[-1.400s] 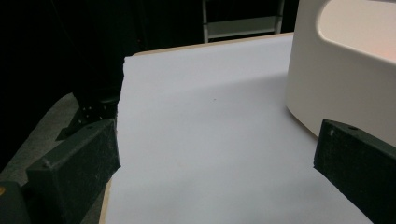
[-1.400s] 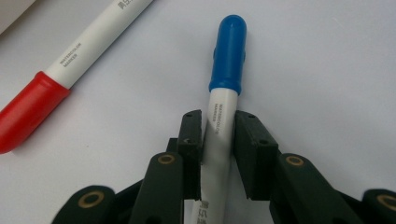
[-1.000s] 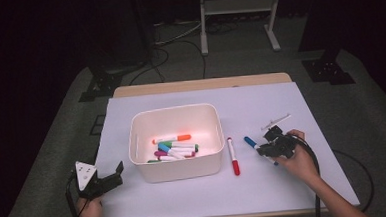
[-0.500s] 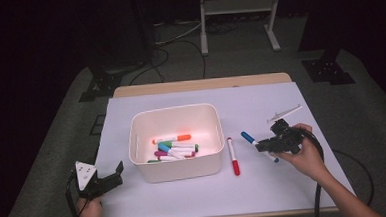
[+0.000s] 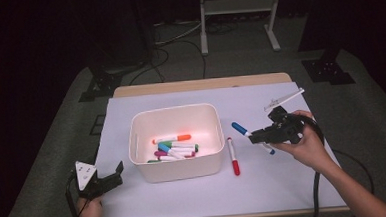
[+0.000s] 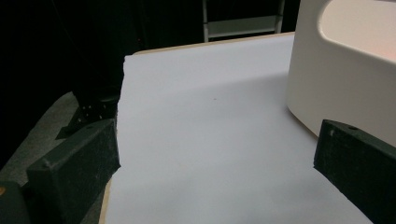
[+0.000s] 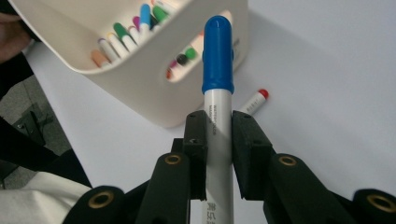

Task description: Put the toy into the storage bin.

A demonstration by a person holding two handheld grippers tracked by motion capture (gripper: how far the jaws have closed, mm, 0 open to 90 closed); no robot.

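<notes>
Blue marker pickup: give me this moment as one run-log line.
right gripper: shut on blue marker, lifted | left gripper: open, idle | red marker: on table | bin: holds markers

Only print is small dark lettering running lengthwise on the white barrel of the blue-capped marker (image 7: 217, 116) in the right gripper view, plus a few larger chars lower on the barrel near the bottom edge, all too small/blurred to read; nothing else legible.
</notes>
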